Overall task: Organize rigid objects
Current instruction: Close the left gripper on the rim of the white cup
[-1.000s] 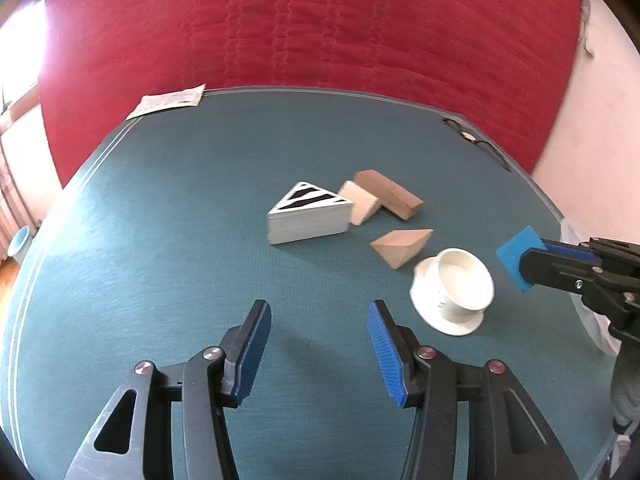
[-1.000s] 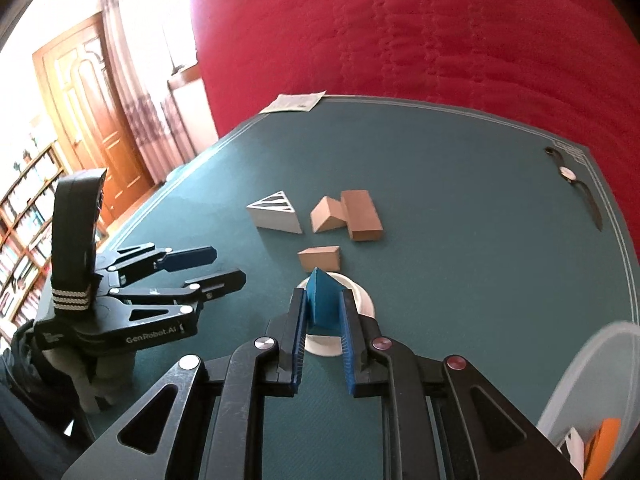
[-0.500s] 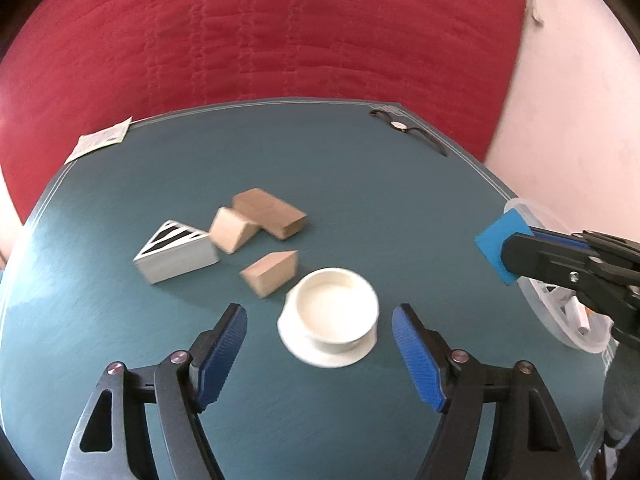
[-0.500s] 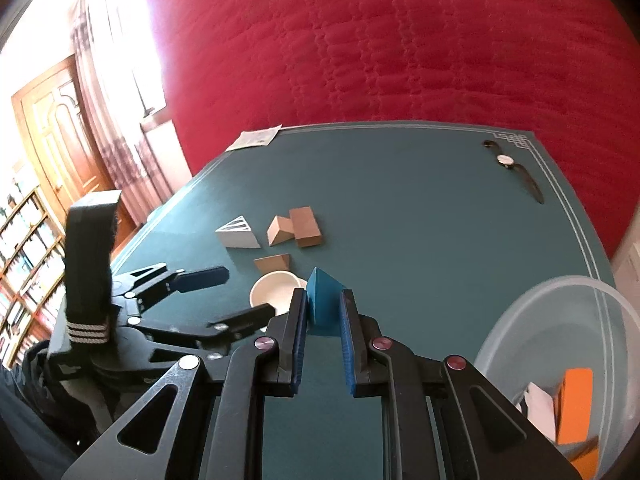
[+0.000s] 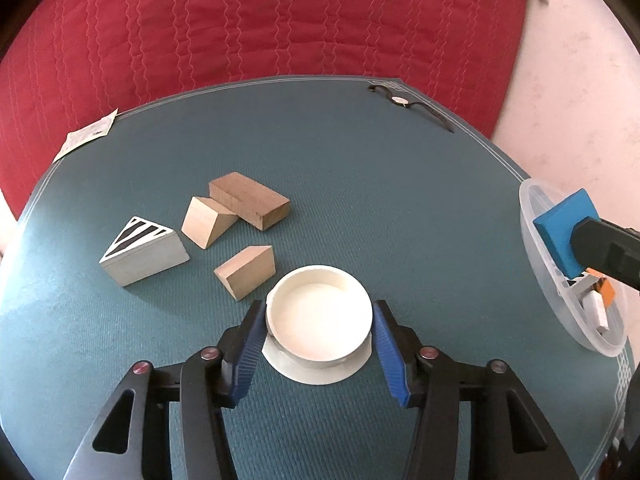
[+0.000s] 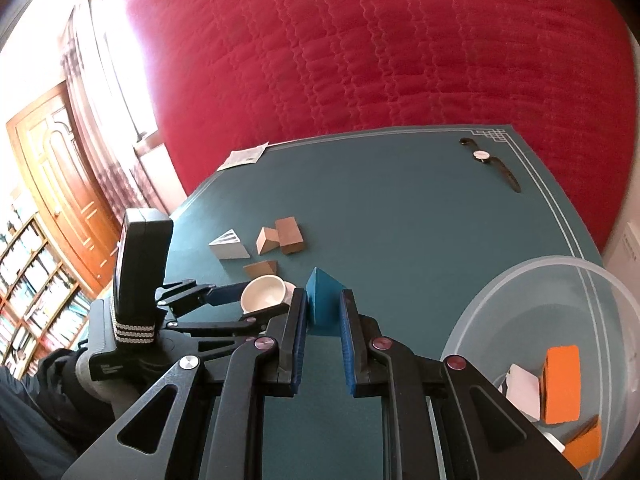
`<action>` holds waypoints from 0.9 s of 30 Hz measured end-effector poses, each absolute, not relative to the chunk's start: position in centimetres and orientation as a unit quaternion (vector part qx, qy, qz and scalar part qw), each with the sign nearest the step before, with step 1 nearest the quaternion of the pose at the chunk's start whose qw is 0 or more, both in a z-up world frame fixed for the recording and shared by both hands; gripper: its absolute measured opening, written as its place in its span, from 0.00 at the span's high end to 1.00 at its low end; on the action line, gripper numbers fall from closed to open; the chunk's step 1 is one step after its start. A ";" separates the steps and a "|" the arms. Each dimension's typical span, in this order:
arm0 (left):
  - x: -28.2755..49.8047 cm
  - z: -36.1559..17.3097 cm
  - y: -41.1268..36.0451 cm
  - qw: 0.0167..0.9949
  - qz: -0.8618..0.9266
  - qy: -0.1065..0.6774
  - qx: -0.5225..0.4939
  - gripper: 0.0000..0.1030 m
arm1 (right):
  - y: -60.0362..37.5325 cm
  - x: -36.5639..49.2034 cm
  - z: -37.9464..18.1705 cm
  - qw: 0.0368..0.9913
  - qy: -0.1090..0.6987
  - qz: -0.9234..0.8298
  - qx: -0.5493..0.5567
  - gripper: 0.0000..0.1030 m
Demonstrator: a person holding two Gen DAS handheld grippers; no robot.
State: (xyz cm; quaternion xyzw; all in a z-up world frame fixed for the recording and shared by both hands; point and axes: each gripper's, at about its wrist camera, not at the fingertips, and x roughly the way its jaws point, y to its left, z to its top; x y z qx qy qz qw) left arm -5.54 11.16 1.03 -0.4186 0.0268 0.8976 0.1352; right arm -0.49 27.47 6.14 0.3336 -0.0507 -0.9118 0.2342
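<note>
Your left gripper (image 5: 318, 342) is spread wide around the white cup (image 5: 319, 322), one blue pad on each side of its wall; left pad looks to be touching or almost touching, right pad just beside it, can't confirm a clamp. Cup sits upright on its saucer (image 5: 290, 368) on the green table (image 5: 360, 184). Just beyond the cup, a small wooden wedge (image 5: 247, 271); further back, a striped white wedge (image 5: 144, 252), a pale wedge (image 5: 206, 220) touching a brown block (image 5: 250, 200). A wristwatch (image 5: 400, 100) lies at the far right corner, a paper slip (image 5: 86, 138) at the far left edge. Your right gripper (image 6: 323, 322) is clamped on the blue wedge (image 6: 323, 296), held in the air, point up, near the rim of the clear bowl (image 6: 520, 280) at the table's right edge. Bowl holds orange blocks (image 6: 562, 384) and a white piece (image 6: 522, 394).
</note>
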 end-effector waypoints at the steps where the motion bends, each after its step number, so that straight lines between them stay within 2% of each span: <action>1: -5.5 1.0 11.1 0.136 0.898 0.026 -0.418 0.47 | 27.6 -0.5 6.2 0.233 -0.052 -0.912 0.333 0.84; 14: -4.1 3.1 11.5 0.156 0.903 0.016 -0.399 0.47 | 30.4 0.6 6.9 0.201 -0.073 -0.924 0.316 0.84; 27: -2.3 6.2 13.7 0.196 0.908 0.031 -0.368 0.47 | 37.7 1.9 7.1 0.099 -0.116 -0.941 0.301 0.84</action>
